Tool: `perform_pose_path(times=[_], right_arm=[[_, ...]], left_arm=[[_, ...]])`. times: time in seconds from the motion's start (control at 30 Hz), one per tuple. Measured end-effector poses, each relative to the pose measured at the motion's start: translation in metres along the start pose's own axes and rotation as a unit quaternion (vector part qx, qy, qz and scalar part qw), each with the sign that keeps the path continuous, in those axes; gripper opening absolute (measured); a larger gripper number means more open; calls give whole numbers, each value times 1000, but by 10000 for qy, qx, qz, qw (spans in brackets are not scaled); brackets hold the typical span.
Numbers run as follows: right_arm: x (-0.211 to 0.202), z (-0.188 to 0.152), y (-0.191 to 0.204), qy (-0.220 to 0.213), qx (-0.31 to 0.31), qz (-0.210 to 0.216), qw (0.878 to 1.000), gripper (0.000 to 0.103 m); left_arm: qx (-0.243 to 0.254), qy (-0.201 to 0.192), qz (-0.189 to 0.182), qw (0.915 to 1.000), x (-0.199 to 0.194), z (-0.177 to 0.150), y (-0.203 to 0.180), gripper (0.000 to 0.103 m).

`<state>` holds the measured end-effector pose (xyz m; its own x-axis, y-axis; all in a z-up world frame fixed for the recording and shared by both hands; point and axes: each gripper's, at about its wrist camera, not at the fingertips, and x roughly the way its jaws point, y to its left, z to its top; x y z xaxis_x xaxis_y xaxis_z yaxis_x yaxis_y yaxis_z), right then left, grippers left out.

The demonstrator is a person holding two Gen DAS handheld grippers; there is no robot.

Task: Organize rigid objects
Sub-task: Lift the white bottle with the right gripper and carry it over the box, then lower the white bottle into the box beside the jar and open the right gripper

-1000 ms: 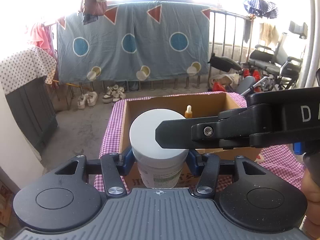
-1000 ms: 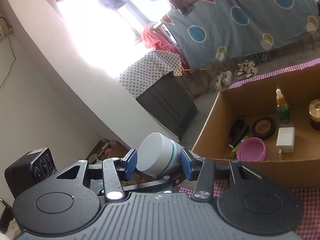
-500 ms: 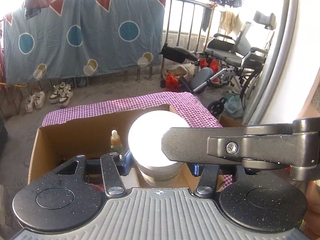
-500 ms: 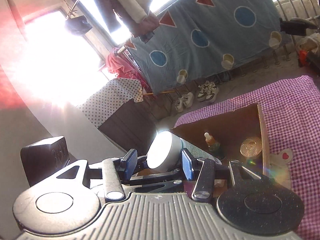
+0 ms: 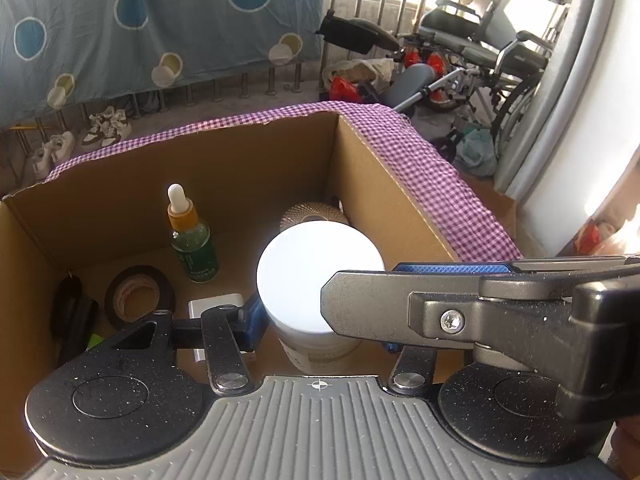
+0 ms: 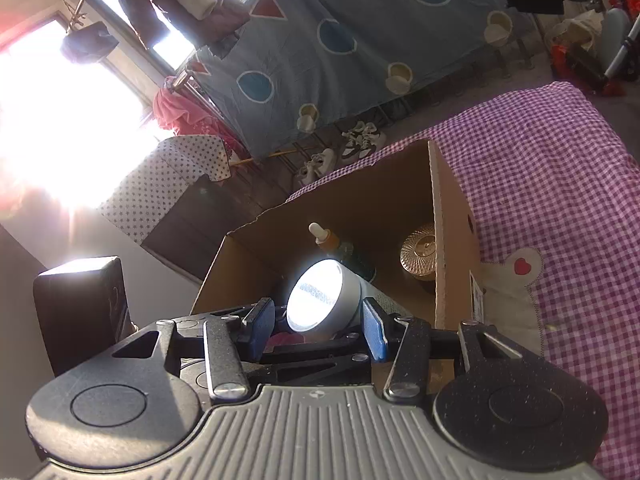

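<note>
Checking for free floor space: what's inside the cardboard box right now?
Inside the cardboard box: dropper bottle, tape roll, white charger, a black item, gold-lidded jar. The held white-lidded jar and both grippers cover the near floor.

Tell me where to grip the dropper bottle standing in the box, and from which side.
Grip the dropper bottle across its green glass body, coming from above. It stands upright near the cardboard box's back wall, and its narrow white bulb is a poor hold. The tape roll sits nearby.

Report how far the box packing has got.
Done: dropper bottle, tape roll, white charger and gold-lidded jar sit in the cardboard box. In hand: the white jar, gripped by both the left gripper and right gripper over the box. Left: lower and release it.
</note>
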<state>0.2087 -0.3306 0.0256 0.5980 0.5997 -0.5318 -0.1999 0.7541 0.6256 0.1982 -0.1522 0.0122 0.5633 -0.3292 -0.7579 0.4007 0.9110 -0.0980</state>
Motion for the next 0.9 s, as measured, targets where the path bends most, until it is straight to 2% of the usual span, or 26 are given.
perform_pose_path(times=[0.17, 0.3, 0.43, 0.57, 0.73, 0.83, 0.9], right_arm=[[1, -2, -1, 8, -77, -180, 9998, 51], [-1, 0, -2, -29, -92, -278, 9996, 52], [-11, 0, -1, -141, -71, -299, 9994, 52], [-24, -3, 5, -321, -69, -323, 9989, 52], [-47, -9, 17, -584, -89, -390, 9975, 53], [-62, -15, 26, -773, -101, -440, 9960, 53], [-72, -20, 33, -895, -140, -483, 9947, 60]], left_arm=[[-1, 161, -24, 9999, 9, 0, 0, 53], [65, 141, 34, 9999, 11, 1, -3, 58], [168, -4, 156, 9997, 6, 2, -6, 77], [199, -136, 245, 9994, -5, 3, -9, 87], [190, -414, 325, 9984, -28, 1, -13, 98], [101, -547, 316, 9980, -44, 1, -14, 100], [67, -605, 343, 9976, -53, -1, -14, 101]])
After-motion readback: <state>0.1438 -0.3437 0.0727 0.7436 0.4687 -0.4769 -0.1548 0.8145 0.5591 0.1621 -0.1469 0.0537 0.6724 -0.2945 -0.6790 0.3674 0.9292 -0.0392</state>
